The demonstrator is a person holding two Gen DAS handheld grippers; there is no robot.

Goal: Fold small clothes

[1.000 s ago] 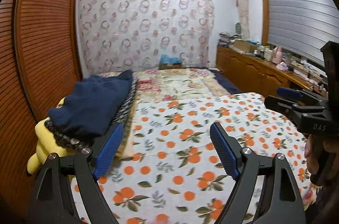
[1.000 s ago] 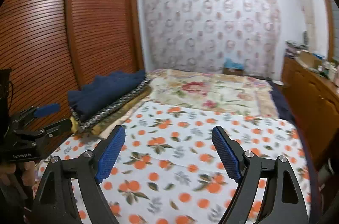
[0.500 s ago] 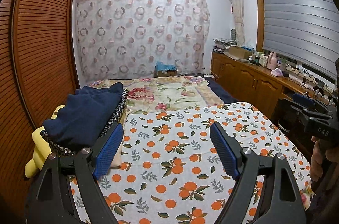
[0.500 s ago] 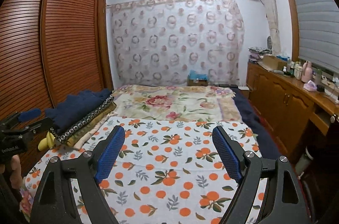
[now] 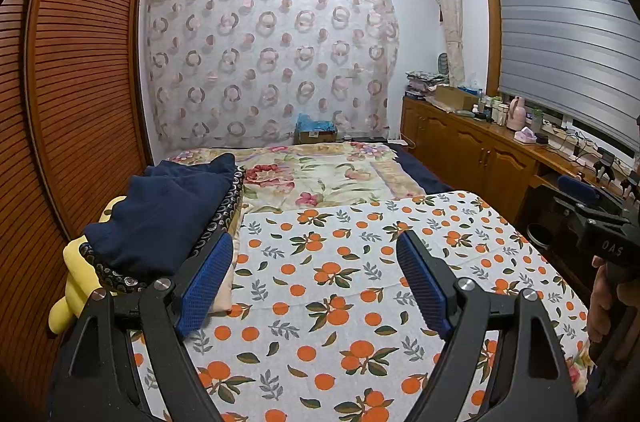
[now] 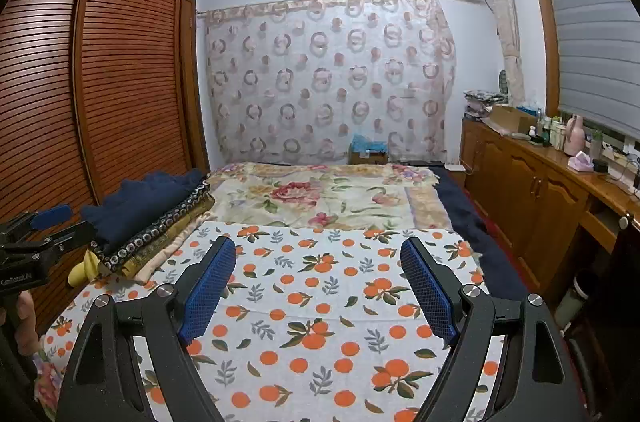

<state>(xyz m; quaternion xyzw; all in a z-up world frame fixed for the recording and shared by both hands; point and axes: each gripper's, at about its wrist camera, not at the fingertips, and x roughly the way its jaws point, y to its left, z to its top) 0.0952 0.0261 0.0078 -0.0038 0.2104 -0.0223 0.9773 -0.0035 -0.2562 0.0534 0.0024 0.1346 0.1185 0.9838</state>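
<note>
A stack of folded clothes lies on the bed's left side, topped by a navy garment [image 5: 168, 214] [image 6: 148, 198] over a ring-patterned black piece [image 5: 224, 206] and something yellow [image 5: 80, 274]. In front of it spreads the orange-print sheet [image 5: 340, 262] [image 6: 320, 302]. My left gripper [image 5: 314, 242] hovers open over the sheet, its left finger just right of the stack, with nothing between the blue pads. My right gripper [image 6: 317, 246] is likewise open and empty above the sheet. Each gripper shows at the edge of the other's view, held by a hand [image 5: 604, 302] [image 6: 24, 318].
A floral blanket [image 5: 328, 174] covers the far half of the bed. A louvred wooden wardrobe [image 5: 80, 82] runs along the left. A wooden cabinet [image 6: 532, 182] with bottles and boxes lines the right wall. A cardboard box [image 6: 368, 154] sits below the curtain.
The right wrist view has tipped upward and swung right, so the ceiling and cabinet now show. The left view has pulled back slightly from the stack. Both grippers stay open and empty.
</note>
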